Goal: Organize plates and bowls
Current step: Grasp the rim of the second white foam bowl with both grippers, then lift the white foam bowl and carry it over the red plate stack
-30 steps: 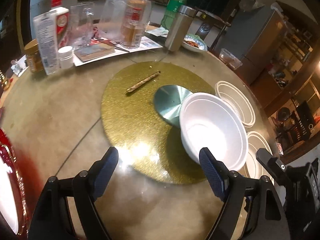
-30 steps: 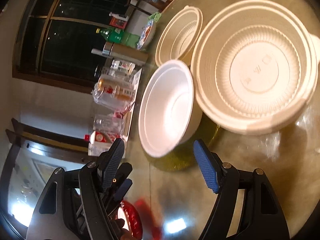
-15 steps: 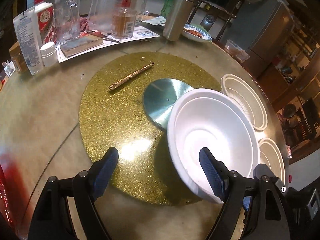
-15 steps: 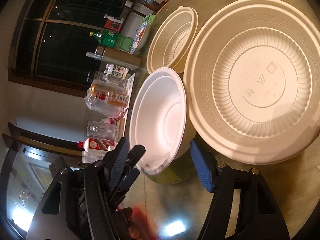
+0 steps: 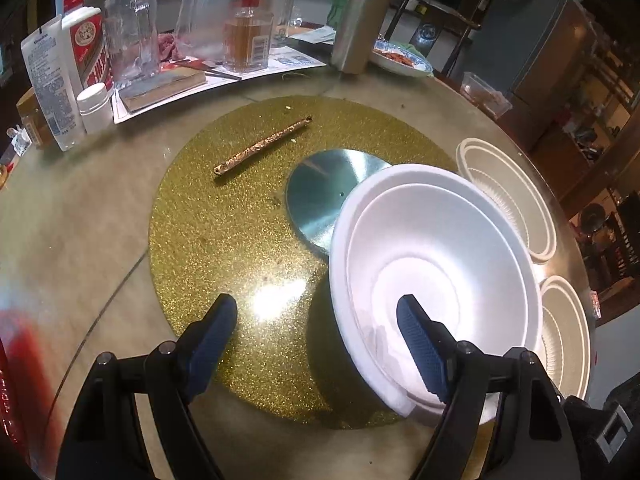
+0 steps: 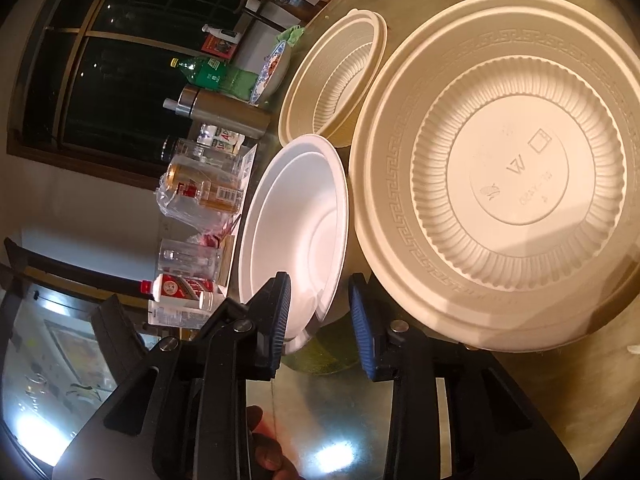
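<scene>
Your right hand-held gripper [image 6: 318, 314] is straddling the near rim of the white foam bowl [image 6: 296, 232] — jaws have just been closing, pads not clearly pressing yet. The cream bowl [image 6: 508, 168] beside it is showing an embossed "W". Your left hand-held gripper [image 5: 316, 340] is standing wide apart, one finger over the bowl, gripping nothing.

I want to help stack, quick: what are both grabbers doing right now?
Left gripper: open, astride the white bowl rim, not holding.
Right gripper: open, jaws just been closing around the same rim, no grip seen yet.
</scene>
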Tool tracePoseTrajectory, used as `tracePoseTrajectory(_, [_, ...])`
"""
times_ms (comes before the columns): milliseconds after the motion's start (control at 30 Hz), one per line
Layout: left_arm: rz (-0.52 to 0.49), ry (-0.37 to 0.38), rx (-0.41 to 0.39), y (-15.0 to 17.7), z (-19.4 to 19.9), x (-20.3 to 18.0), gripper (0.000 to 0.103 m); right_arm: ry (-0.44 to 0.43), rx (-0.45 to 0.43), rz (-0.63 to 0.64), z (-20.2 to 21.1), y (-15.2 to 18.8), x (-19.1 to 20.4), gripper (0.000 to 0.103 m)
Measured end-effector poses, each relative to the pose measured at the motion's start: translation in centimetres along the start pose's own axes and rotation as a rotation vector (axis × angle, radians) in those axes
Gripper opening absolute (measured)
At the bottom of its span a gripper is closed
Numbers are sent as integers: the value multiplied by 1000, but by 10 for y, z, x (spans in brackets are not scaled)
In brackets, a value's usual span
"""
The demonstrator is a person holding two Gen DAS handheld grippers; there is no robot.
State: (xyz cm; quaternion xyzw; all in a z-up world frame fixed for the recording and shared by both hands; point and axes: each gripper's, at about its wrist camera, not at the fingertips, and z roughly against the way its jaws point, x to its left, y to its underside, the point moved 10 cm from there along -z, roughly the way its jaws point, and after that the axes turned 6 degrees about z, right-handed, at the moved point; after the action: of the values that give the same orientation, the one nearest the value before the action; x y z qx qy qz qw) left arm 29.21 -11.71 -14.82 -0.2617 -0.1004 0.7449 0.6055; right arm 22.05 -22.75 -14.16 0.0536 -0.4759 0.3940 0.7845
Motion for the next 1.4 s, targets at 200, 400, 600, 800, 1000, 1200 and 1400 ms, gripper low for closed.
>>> tracePoseTrajectory(200, [-10, 15, 22, 5, -5, -1, 47, 12, 7, 20, -4, 2, -2, 21])
tracePoseTrajectory(400, [-37, -4, 22, 9, -3, 0, 18, 10, 18, 43, -7, 5, 0, 13])
tracePoseTrajectory(600, [-63, -11, -2, 8, 6, 0, 18, 14, 26, 74, -6, 8, 2, 10])
tracePoseTrajectory(800, [-82, -16, -51, 3, 25, 0, 17, 5, 26, 114, -4, 11, 10, 7])
tracePoseTrajectory(1000, [-89, -22, -67, 7, 33, 6, 16, -14, 38, 128, -2, 14, 15, 7])
tracePoseTrajectory(1200, [-80, -31, -84, 10, 46, 19, 16, -17, 60, 157, -5, 23, 24, 7])
tracePoseTrajectory(1400, [-67, -37, -103, 12, 60, 34, 17, -12, 76, 220, -2, 37, 41, 7])
